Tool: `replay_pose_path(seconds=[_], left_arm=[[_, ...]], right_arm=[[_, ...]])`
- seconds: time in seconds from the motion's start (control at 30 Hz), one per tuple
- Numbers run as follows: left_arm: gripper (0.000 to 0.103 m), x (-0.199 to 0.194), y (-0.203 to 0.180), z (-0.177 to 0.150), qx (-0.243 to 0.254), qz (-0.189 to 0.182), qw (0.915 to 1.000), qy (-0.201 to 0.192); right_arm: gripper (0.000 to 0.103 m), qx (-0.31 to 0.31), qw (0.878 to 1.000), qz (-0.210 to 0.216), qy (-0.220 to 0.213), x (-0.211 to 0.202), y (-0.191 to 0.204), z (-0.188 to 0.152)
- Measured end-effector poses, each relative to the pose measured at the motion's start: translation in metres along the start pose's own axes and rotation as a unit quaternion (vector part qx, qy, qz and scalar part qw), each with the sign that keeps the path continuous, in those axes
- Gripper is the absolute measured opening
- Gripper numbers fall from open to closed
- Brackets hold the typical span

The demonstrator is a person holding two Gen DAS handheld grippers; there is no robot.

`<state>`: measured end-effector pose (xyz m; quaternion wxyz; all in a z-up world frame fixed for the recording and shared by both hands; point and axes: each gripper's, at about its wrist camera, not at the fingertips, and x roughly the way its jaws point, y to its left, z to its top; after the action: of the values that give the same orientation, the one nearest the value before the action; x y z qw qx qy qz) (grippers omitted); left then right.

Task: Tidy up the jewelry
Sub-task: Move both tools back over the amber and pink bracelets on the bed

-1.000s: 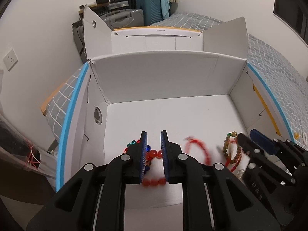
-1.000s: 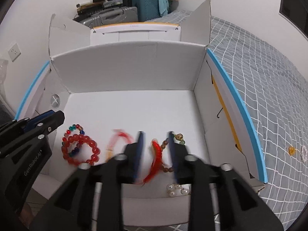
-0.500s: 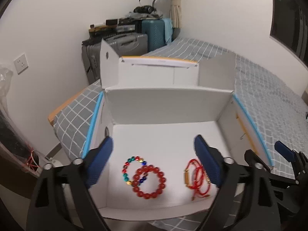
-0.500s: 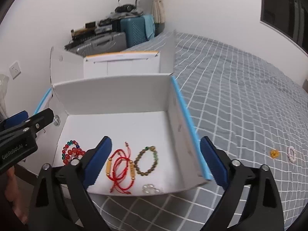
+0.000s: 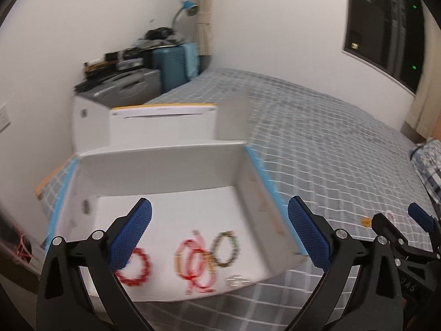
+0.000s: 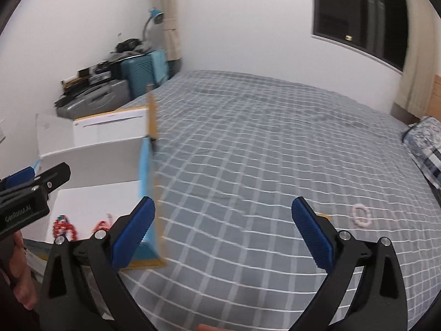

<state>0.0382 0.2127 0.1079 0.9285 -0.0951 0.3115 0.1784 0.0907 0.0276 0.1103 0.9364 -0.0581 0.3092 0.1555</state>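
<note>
A white cardboard box (image 5: 165, 162) sits on the bed. Inside lie a red bead bracelet (image 5: 135, 267), red cord bracelets (image 5: 194, 262), a green-brown bead bracelet (image 5: 226, 248) and small pearl pieces (image 5: 237, 280). My left gripper (image 5: 217, 234) is open and empty, held above the box's near edge. My right gripper (image 6: 223, 234) is open and empty over the bedspread, right of the box (image 6: 96, 151). A pink bracelet (image 6: 361, 215) and a small yellow piece (image 6: 322, 216) lie on the bed ahead of it; the right finger partly hides the yellow piece.
The grey checked bedspread (image 6: 261, 143) stretches right to a pillow (image 6: 424, 138). Suitcases and clutter (image 5: 132, 82) stand in the far corner behind the box. A dark window (image 6: 358, 11) is on the right wall. The left gripper shows at the left edge of the right wrist view (image 6: 27, 193).
Both grippers have opened wide, pulled back and risen out of the box. The right one has swung right over the bed. The bracelets stay in the box.
</note>
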Motion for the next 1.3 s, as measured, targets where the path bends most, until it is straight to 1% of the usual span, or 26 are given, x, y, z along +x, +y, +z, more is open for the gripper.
replay_pose_path(seconds=[0.1,0.2,0.23,0.4,0.43,0.57,0.7,0.77,0.83,0.93,1.03,1.1,1.23,1.3], left_arm=[[0.097,0.007,-0.043,-0.004,0.024,-0.026,0.9994,0.002],[0.097,0.015,-0.078,-0.008,0.041,-0.044,0.9982,0.006],[0.097,0.021,-0.094,-0.011,0.049,-0.053,0.9973,0.010],[0.097,0.045,-0.151,-0.022,0.079,-0.083,0.9930,0.030],[0.097,0.052,-0.168,-0.026,0.089,-0.092,0.9912,0.033],[0.097,0.072,-0.211,-0.037,0.117,-0.103,0.9870,0.042],[0.097,0.100,-0.254,-0.049,0.145,-0.117,0.9806,0.060],[0.097,0.116,-0.277,-0.056,0.161,-0.124,0.9765,0.070],[0.097,0.131,-0.299,-0.064,0.179,-0.128,0.9726,0.076],[0.097,0.151,-0.324,-0.074,0.198,-0.126,0.9683,0.085],[0.097,0.167,-0.341,-0.083,0.205,-0.129,0.9661,0.089],[0.097,0.178,-0.353,-0.090,0.214,-0.128,0.9639,0.094],[0.097,0.195,-0.361,-0.101,0.218,-0.130,0.9619,0.101],[0.097,0.203,-0.361,-0.103,0.214,-0.128,0.9631,0.102]], right_arm=[[0.095,0.016,1.000,-0.020,0.000,0.000,-0.037,-0.002],[0.095,0.040,0.998,-0.040,0.007,0.003,-0.080,-0.007],[0.095,0.048,0.998,-0.043,0.008,0.004,-0.091,-0.009],[0.095,0.102,0.993,-0.062,0.022,0.015,-0.170,-0.022],[0.095,0.112,0.991,-0.067,0.024,0.018,-0.184,-0.025],[0.095,0.142,0.984,-0.099,0.033,0.036,-0.237,-0.038],[0.095,0.162,0.979,-0.112,0.051,0.064,-0.274,-0.052],[0.095,0.176,0.975,-0.116,0.067,0.082,-0.294,-0.059],[0.095,0.180,0.973,-0.113,0.085,0.102,-0.309,-0.062],[0.095,0.177,0.972,-0.114,0.104,0.122,-0.320,-0.064],[0.095,0.184,0.969,-0.113,0.119,0.141,-0.334,-0.070],[0.095,0.198,0.965,-0.118,0.129,0.154,-0.343,-0.076],[0.095,0.207,0.959,-0.122,0.148,0.175,-0.349,-0.088],[0.095,0.216,0.958,-0.122,0.147,0.180,-0.352,-0.090]])
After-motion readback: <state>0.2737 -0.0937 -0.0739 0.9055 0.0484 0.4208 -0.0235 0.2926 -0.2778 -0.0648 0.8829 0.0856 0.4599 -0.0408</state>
